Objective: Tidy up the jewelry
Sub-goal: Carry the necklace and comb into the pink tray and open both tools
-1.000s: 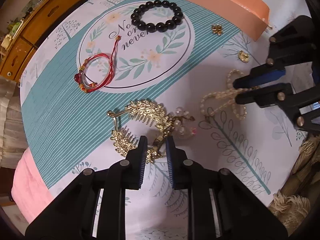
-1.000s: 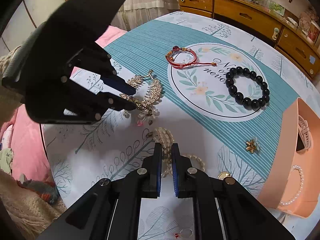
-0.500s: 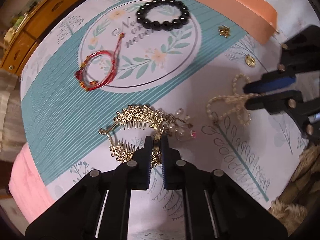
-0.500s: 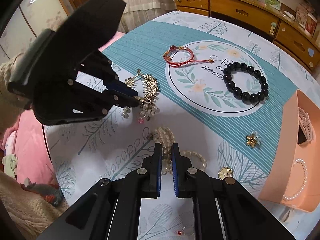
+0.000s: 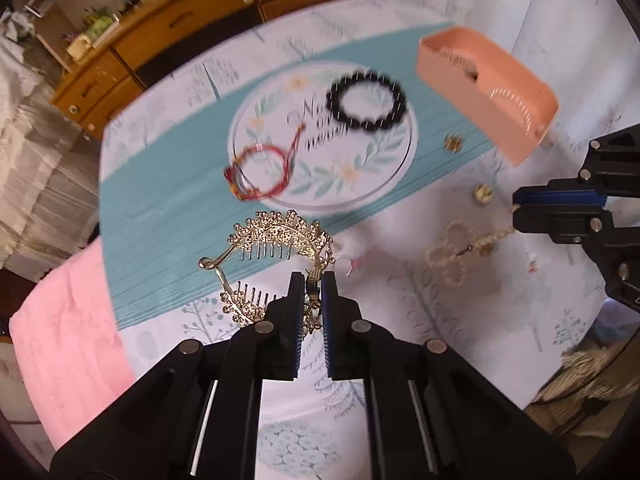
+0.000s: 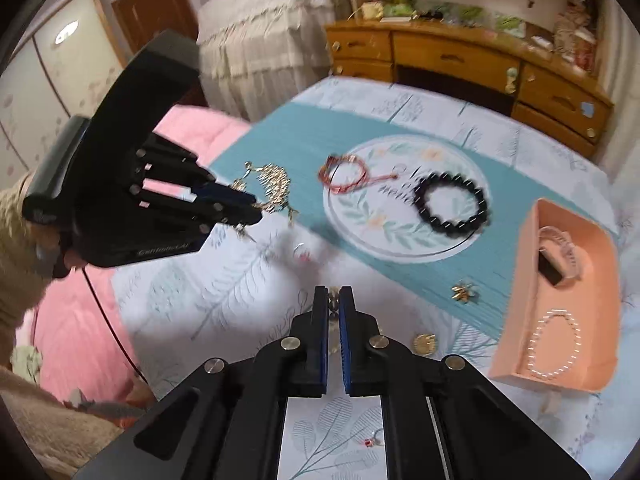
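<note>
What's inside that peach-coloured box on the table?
In the right wrist view, the peach box holds a pearl bracelet near its front end and a clear hair claw on something dark farther back. Its near wall hides part of the floor.

Two gold combs (image 5: 276,236), three bracelets (image 5: 366,98).

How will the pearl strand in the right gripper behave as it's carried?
The pearl strand droops in loops from the right gripper, so it's probably floppy and may swing. Pinched at one spot, its round beads could slip, and hanging loops might snag.
</note>
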`<state>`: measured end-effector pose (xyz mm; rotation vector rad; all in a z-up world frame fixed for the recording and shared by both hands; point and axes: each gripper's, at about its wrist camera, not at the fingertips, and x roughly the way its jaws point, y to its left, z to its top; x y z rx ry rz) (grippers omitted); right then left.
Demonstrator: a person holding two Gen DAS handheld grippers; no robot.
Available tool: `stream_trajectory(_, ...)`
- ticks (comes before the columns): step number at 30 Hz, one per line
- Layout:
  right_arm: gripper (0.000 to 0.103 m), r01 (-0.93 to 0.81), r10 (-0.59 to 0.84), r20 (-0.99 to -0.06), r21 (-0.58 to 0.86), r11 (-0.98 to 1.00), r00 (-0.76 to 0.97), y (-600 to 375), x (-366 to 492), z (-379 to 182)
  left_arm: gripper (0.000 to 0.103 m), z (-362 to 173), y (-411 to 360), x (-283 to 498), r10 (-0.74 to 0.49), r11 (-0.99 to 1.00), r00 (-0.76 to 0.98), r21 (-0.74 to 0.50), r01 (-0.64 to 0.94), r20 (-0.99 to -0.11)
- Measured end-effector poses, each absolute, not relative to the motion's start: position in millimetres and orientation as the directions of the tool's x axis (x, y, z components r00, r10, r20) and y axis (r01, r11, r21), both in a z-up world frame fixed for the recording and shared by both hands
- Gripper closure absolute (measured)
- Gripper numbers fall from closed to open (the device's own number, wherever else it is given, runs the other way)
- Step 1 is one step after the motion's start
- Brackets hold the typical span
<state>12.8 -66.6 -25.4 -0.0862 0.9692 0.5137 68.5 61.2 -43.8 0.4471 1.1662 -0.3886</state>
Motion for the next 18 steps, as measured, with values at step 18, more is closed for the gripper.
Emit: stream_trajectory(18,0.098,-0.251,0.312,-0.617,0.187,0.95,0.722,-180.6,-30.0,111.7,0.097,98.1,-70.3,43.4,-0.183,0.822,0.537,0.171,0.543,-0.823)
